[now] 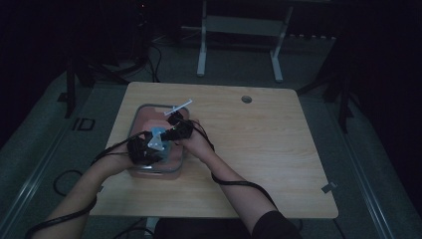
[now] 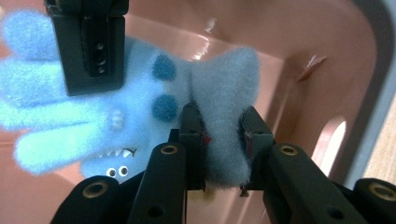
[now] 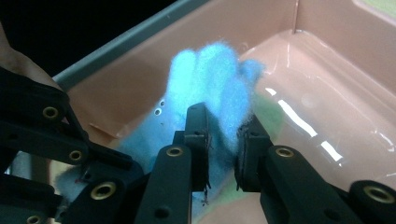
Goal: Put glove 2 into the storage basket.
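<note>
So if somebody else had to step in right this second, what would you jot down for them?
Left gripper: shut on the cuff end of the blue fuzzy glove.
Right gripper: shut on the glove's finger end.
Where: glove is held between both grippers, over the pink bin at the table's left side.
Done: glove gripped at both ends.
Left: probably set it down in the bin, then let go.

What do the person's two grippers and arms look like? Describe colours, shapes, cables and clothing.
Both grippers, left gripper and right gripper, are black, each with two flat-sided jaws studded with brass-coloured rivet holes. A grey three-cornered plate tops the left gripper. A black cable trails along each forearm. The forearms are bare; a dark sleeve shows at the right arm.
</note>
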Available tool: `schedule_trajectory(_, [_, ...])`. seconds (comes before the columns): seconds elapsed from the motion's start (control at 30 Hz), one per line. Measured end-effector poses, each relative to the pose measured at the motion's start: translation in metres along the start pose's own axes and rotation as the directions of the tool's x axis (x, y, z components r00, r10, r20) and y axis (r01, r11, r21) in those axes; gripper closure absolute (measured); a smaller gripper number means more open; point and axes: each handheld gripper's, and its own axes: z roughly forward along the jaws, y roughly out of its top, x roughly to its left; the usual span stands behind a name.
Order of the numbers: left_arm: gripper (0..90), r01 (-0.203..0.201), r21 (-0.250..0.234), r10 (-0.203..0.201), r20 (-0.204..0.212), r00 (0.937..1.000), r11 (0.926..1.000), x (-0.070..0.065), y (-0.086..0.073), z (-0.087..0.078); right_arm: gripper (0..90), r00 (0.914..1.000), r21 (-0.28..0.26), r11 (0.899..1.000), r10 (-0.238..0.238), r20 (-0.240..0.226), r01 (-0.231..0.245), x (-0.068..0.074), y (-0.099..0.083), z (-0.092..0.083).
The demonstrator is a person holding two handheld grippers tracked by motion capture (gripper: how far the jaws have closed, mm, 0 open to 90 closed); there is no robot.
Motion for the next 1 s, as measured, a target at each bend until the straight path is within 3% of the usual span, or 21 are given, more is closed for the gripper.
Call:
schedule_trajectory(0.3, [68.4,0.039,0.007,-0.038,-0.004,0.9993,0.9992,0.003,-0.001,0.005,65.9,0.9993,-0.004,1.000,-0.001,0.037,0.001,-0.005,0.002,-0.002])
schedule_trajectory(0.47, [47.1,0.083,-0.003,-0.083,-0.009,0.9965,0.9966,0.006,-0.002,0.002,60.5,0.9987,-0.009,1.000,-0.012,0.050,0.012,-0.008,0.004,-0.009])
schedule_trajectory(0.5, [47.1,0.094,-0.009,-0.094,-0.022,0.9953,0.9956,0.006,-0.003,0.000,58.5,0.9985,-0.012,1.000,-0.016,0.052,0.017,-0.008,0.004,-0.011])
schedule_trajectory(0.53, [35.8,0.119,-0.023,-0.120,-0.036,0.9921,0.9926,0.007,-0.003,-0.003,54.2,0.9988,-0.025,0.999,-0.020,0.045,0.021,-0.008,0.005,-0.017])
schedule_trajectory(0.6, [25.5,0.153,-0.046,-0.155,-0.056,0.9863,0.9872,0.009,-0.002,-0.007,48.9,0.9985,-0.032,0.999,-0.033,0.044,0.035,-0.007,0.006,-0.022])
schedule_trajectory(0.67, [13.8,0.181,-0.064,-0.184,-0.046,0.9819,0.9814,0.011,0.000,-0.012,43.0,0.9986,-0.039,0.998,-0.044,0.031,0.045,-0.006,0.006,-0.028])
schedule_trajectory(0.77, [6.5,0.216,-0.096,-0.221,-0.044,0.9744,0.9717,0.012,0.003,-0.015,33.3,0.9988,-0.056,0.997,-0.048,0.010,0.048,-0.006,0.005,-0.036])
schedule_trajectory(0.9, [2.2,0.223,-0.118,-0.231,-0.057,0.9713,0.9678,0.011,0.007,-0.018,23.1,0.9984,-0.076,0.996,-0.055,-0.011,0.054,-0.009,0.001,-0.045])
schedule_trajectory(0.93, [2.2,0.225,-0.145,-0.234,-0.053,0.9707,0.9636,0.009,0.010,-0.019,20.3,0.9982,-0.084,0.995,-0.058,-0.016,0.057,-0.010,-0.001,-0.047])
schedule_trajectory(1.0, [2.1,0.226,-0.162,-0.236,-0.051,0.9703,0.9607,0.008,0.013,-0.021,19.4,0.9979,-0.090,0.994,-0.062,-0.020,0.060,-0.010,-0.002,-0.049])
